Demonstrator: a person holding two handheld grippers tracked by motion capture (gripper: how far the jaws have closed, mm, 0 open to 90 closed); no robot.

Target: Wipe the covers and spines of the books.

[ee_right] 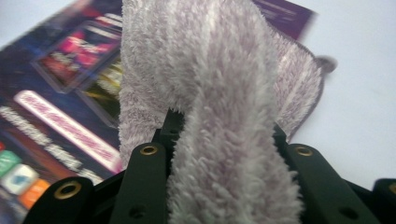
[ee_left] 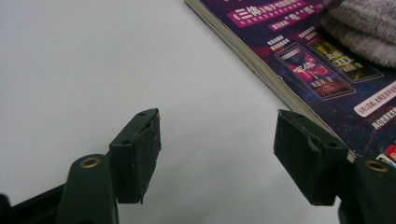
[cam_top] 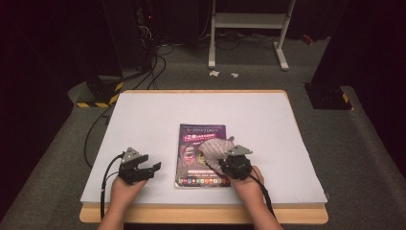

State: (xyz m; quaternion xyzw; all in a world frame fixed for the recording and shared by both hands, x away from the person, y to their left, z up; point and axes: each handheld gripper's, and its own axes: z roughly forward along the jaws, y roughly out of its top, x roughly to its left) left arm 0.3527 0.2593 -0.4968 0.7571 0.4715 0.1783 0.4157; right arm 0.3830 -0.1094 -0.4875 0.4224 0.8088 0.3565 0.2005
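The right gripper (cam_top: 229,162) is clamping a fluffy pale-lilac cloth (ee_right: 219,93) between its jaws, the fabric spilling out over the purple magazine (cam_top: 201,155) at the frame's lower centre. The left gripper (cam_top: 149,168) is hovering at lower left, its jaws gaping wide with nothing between them, just beside the magazine's edge.

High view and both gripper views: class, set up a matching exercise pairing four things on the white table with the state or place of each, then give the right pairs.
Things:
1. left gripper
2. right gripper
3. fluffy pale lilac cloth
4. purple-covered paperback book

States or places:
A. lies flat on the white table
B. jaws apart, nothing between them
C. draped over the book, one fold pinched
D. shut on the cloth

Pairs: 1-B, 2-D, 3-C, 4-A
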